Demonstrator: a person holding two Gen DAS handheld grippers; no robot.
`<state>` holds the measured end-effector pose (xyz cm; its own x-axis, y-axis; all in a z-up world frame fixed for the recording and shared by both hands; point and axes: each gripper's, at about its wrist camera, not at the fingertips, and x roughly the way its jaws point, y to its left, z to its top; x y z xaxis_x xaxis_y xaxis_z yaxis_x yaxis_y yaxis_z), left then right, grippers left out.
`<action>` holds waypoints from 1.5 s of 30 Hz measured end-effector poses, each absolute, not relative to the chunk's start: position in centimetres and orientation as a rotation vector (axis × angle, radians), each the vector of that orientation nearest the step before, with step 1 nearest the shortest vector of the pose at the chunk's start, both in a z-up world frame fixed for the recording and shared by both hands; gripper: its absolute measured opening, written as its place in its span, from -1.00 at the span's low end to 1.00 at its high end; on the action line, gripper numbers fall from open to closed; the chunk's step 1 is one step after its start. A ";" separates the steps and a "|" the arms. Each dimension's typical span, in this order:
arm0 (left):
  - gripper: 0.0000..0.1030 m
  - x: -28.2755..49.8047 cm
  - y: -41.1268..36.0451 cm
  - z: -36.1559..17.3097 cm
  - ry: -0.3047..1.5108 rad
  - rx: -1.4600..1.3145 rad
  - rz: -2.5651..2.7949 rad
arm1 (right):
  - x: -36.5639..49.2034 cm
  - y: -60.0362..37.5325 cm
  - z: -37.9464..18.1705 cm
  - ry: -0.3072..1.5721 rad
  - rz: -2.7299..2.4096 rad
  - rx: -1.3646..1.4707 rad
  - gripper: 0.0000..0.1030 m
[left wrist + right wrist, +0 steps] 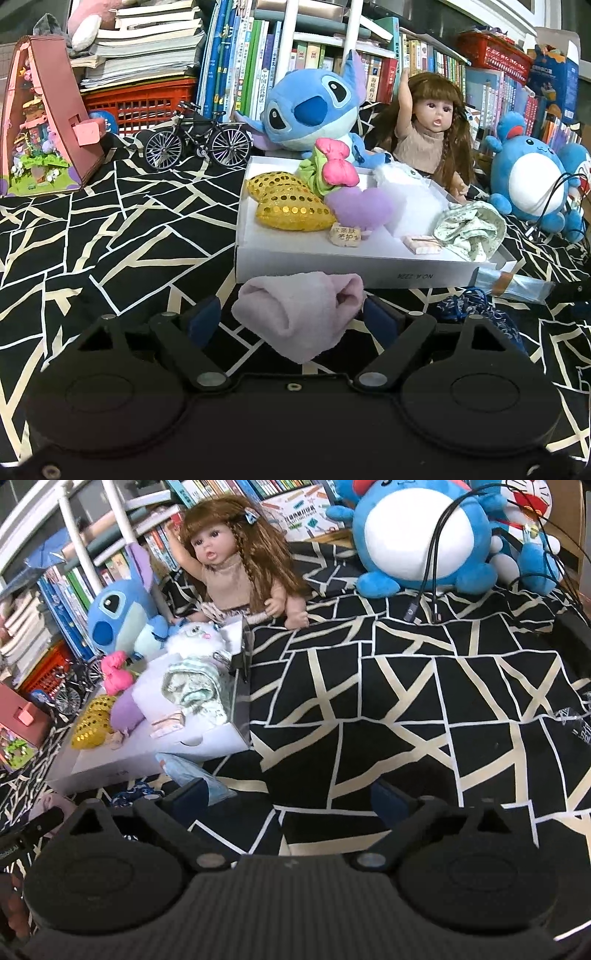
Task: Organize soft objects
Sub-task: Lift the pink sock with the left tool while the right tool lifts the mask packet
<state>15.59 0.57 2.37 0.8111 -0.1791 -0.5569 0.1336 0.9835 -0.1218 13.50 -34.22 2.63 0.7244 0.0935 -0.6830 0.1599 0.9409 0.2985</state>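
On my black patterned cloth (pixel 406 686) stands one white box (pixel 332 264), its front wall facing me. Behind its far edge sit one blue plush (pixel 310 107) and one doll (pixel 432 129). Inside the box I count two gold sequin hearts (pixel 291 210), one purple heart (pixel 362 208), one pink bow (pixel 338 166) and one floral cloth (pixel 471 229). One pink towel (pixel 299 314) lies just before the box's front wall, between my left gripper's (pixel 291 321) spread fingers, unclamped. My right gripper (pixel 291 797) hangs spread over bare cloth.
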 end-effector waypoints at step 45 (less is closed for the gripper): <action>0.46 16.8 -1.7 1.3 0.616 0.013 -0.139 | 19.2 -25.9 1.9 0.933 -0.103 0.221 0.72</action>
